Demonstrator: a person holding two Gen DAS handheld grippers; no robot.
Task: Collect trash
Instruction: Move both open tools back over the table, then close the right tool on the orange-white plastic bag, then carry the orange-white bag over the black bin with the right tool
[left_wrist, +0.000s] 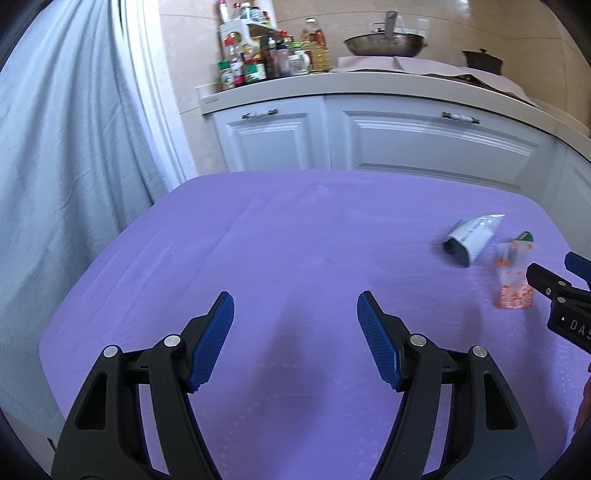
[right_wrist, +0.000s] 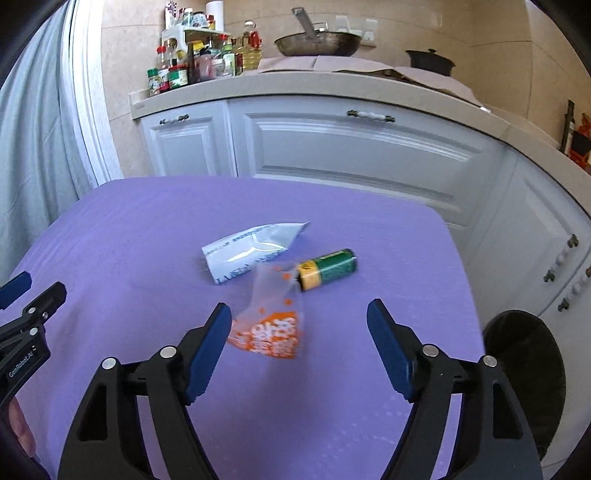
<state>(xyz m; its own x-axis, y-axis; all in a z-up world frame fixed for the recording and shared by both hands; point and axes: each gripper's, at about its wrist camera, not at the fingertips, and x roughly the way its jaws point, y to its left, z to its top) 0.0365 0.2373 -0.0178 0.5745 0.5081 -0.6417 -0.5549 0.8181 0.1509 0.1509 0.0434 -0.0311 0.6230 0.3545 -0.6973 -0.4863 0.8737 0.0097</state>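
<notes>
Three pieces of trash lie on the purple table (right_wrist: 147, 229): a clear wrapper with orange print (right_wrist: 271, 325), a white and silver packet (right_wrist: 251, 251) and a green and yellow battery (right_wrist: 327, 267). My right gripper (right_wrist: 299, 314) is open, its fingertips on either side of the orange wrapper's near end. My left gripper (left_wrist: 295, 306) is open and empty over bare table to the left. In the left wrist view the orange wrapper (left_wrist: 515, 275) and white packet (left_wrist: 472, 240) sit at the right, with the right gripper's fingers (left_wrist: 543, 278) beside the wrapper.
A black trash bin (right_wrist: 524, 376) stands on the floor off the table's right edge. White cabinets (right_wrist: 332, 147) and a counter with bottles (right_wrist: 199, 62) and a wok (right_wrist: 317, 42) lie beyond the table. A pale curtain (left_wrist: 55, 147) hangs at the left.
</notes>
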